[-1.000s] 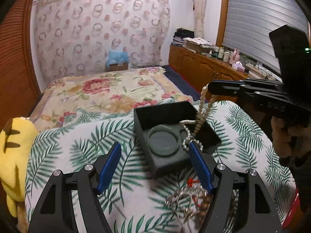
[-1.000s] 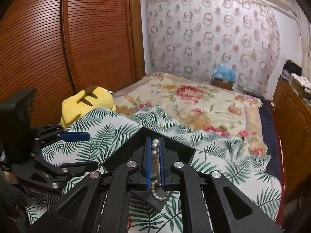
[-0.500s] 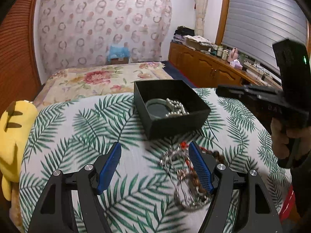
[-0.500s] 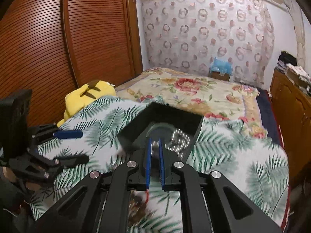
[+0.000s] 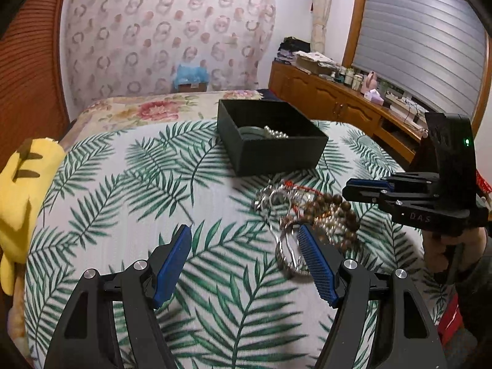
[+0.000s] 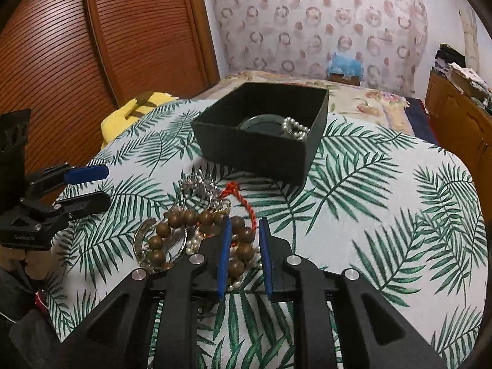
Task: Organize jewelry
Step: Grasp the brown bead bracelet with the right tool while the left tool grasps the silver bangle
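A black open box (image 5: 278,150) (image 6: 255,150) stands on the palm-leaf cloth and holds a grey-green bangle (image 6: 259,122) and a pearl necklace (image 6: 295,130) (image 5: 275,132). Nearer lies a tangled pile of jewelry: brown wooden beads (image 6: 196,220) (image 5: 333,204), silver chains (image 5: 276,198) (image 6: 196,186), a red cord (image 6: 243,200) and a silver bangle (image 5: 287,256). My left gripper (image 5: 246,258) is open and empty, just short of the pile. My right gripper (image 6: 244,253) is open a little and empty, its fingers over the wooden beads.
A yellow plush toy (image 5: 21,190) (image 6: 135,112) lies at the cloth's left edge. A floral bed (image 5: 160,107) lies beyond the box. A wooden cabinet (image 5: 338,107) with clutter runs along the right wall. A slatted wooden wardrobe (image 6: 92,46) stands left.
My right gripper let the pearl necklace fall into the box, drew back to the pile and opened slightly. My left gripper also drew back from the box.
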{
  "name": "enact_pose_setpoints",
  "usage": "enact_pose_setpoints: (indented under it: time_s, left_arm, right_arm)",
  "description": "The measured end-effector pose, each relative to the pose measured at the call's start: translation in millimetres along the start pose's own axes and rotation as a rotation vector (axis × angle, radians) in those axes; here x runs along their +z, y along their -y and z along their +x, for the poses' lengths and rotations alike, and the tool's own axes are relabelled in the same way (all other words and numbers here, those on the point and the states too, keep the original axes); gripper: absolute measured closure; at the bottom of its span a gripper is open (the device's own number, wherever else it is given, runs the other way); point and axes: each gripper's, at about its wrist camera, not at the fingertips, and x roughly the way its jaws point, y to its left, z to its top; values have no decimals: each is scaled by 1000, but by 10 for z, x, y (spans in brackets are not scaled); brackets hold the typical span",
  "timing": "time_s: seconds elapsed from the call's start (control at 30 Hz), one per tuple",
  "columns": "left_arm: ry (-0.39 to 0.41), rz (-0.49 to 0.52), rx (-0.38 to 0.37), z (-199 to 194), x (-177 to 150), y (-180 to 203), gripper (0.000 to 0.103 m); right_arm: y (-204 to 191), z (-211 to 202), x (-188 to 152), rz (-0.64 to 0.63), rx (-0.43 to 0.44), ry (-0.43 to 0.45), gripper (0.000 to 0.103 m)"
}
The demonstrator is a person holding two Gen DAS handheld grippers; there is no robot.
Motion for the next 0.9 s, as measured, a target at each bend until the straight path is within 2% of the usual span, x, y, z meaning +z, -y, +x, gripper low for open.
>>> enact_pose_setpoints:
  time_s: [0.4,0.47,0.7,0.8,0.83,0.9]
  left_arm:
    - [-64,14,2,130,-168,88,34]
    - [-78,14,2,162,-186,104,34]
    - [-96,25,-4,236,-200,200,34]
    - [-96,25,-6,238,-180,219,35]
    - [-96,27,-6,241,-173,229,36]
    - [-102,28,-5,253,-168,232,44]
  right_arm:
    - [20,135,-92,1,13,-45,83]
    - [-5,137,-96,-10,9,-46,88]
    - [-37,4,-106,-30,-26,20,88]
    - [-53,-108,-102,-40,-54,77,88]
    - [-69,-157,-107,-46,-73,102,88]
    - [-77,-197,-110,-50,-82,113,88]
